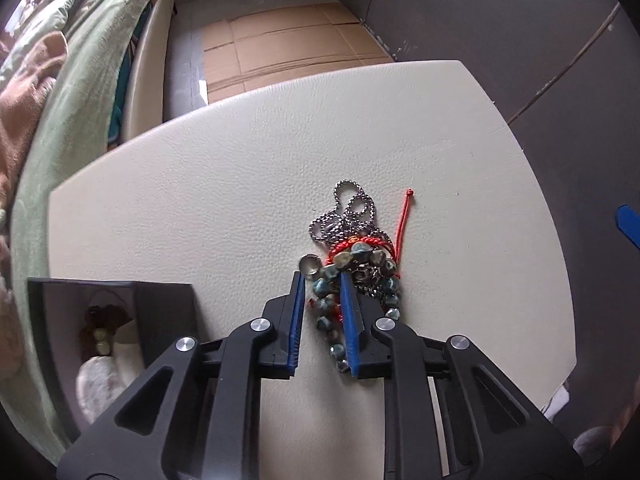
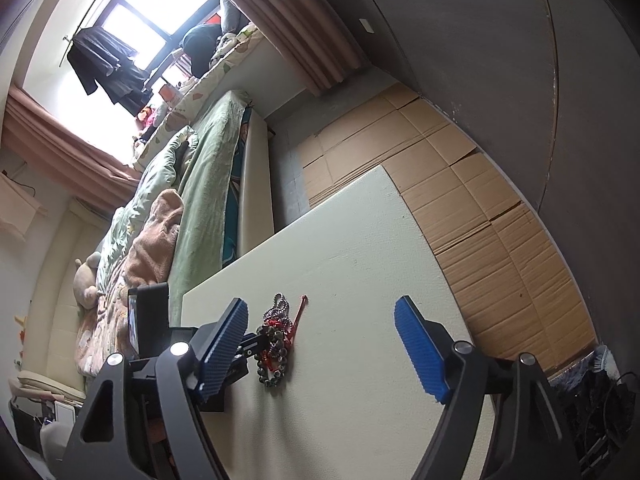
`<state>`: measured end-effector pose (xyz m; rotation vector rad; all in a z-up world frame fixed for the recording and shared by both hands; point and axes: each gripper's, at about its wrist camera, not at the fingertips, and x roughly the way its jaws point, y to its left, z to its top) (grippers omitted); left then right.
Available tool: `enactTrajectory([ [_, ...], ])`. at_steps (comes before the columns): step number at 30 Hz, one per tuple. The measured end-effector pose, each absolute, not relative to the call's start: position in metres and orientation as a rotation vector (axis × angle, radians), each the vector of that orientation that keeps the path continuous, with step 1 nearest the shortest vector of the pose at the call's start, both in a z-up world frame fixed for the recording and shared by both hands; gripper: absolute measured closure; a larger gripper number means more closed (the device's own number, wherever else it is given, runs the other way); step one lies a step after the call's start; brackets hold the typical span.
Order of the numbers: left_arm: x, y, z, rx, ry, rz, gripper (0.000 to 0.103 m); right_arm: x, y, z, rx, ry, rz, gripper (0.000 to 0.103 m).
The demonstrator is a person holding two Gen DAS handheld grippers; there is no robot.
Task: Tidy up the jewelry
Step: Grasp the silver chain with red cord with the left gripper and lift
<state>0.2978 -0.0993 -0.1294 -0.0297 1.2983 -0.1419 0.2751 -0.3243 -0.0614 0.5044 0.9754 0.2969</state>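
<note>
A tangle of jewelry lies on the cream leather-look table: a silver ball chain, a red cord, a blue-green bead bracelet and a dark metal pendant. My left gripper points steeply down onto the pile. Its blue pads stand close together, with a strand of the bead bracelet pinched between them. In the right wrist view the same pile sits to the left of my right gripper, which is open wide over bare table with nothing between its fingers.
A black open box stands at the table's left edge with a beaded pendant piece inside; it also shows as the box. A small silver ring lies beside the pile. A bed with green bedding and flattened cardboard lie beyond the table.
</note>
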Motion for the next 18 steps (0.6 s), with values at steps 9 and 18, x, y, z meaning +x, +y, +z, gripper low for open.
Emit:
enactTrajectory([
  [9, 0.290, -0.098, -0.102, -0.075, 1.251, -0.200, 0.093, 0.281, -0.304, -0.067, 0.464, 1.009, 0.319, 0.036],
  [18, 0.276, -0.089, -0.051, -0.086, 1.154, -0.240, 0.093, 0.287, -0.277, -0.078, 0.423, 1.057, 0.361, 0.049],
])
